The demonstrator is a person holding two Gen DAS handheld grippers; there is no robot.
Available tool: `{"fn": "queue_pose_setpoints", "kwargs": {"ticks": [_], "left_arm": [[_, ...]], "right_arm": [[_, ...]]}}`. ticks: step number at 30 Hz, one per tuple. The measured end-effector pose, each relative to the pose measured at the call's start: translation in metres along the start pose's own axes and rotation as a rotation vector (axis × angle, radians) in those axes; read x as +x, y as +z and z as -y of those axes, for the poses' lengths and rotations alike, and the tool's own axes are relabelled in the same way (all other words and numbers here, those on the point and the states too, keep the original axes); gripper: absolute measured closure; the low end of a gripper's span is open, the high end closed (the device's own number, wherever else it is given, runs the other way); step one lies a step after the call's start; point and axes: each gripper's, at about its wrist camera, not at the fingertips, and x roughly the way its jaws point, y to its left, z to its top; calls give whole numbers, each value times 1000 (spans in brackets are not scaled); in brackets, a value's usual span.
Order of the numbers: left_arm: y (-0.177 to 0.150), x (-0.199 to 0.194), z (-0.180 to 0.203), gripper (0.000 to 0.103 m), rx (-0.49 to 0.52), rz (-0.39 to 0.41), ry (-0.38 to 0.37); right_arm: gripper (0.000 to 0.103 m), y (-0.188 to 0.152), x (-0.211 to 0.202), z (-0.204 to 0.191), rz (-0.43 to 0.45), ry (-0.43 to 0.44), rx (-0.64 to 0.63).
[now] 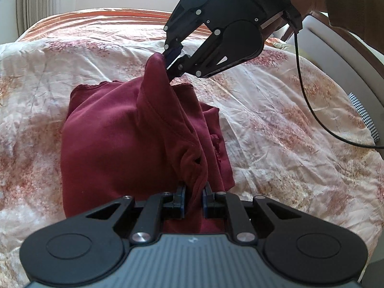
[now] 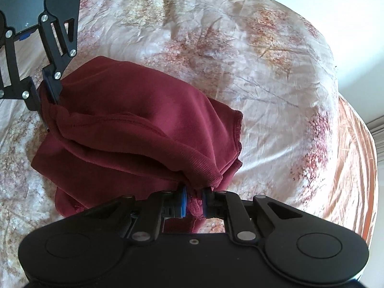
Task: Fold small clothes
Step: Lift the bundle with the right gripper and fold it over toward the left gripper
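A dark red garment [image 1: 115, 139] lies partly folded on a floral bedspread [image 1: 276, 124]. My left gripper [image 1: 194, 199] is shut on a bunched edge of it at the near side. My right gripper [image 1: 171, 62] is shut on the far end of the same edge and holds it lifted above the bed. In the right wrist view the right gripper [image 2: 194, 200] pinches the red garment [image 2: 134, 110], and the left gripper [image 2: 46, 96] grips it at the far left. The fabric hangs stretched between the two grippers, with the rest draped on the bed.
The bed is covered by the pink and cream floral bedspread [image 2: 240, 48]. A black cable [image 1: 309, 100] hangs from the right gripper over the bed. A black-and-white checked item [image 1: 364, 117] lies at the bed's right edge. A curtain [image 1: 31, 2] hangs at far left.
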Motion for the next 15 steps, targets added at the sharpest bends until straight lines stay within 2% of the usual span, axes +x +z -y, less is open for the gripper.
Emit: {"fn": "queue_pose_setpoints", "kwargs": {"ticks": [11, 15], "left_arm": [[3, -3, 28, 90, 33, 15, -34], [2, 10, 36, 90, 47, -20, -34]], "right_arm": [[90, -27, -20, -17, 28, -39, 28], [90, -38, -13, -24, 6, -28, 32]]}}
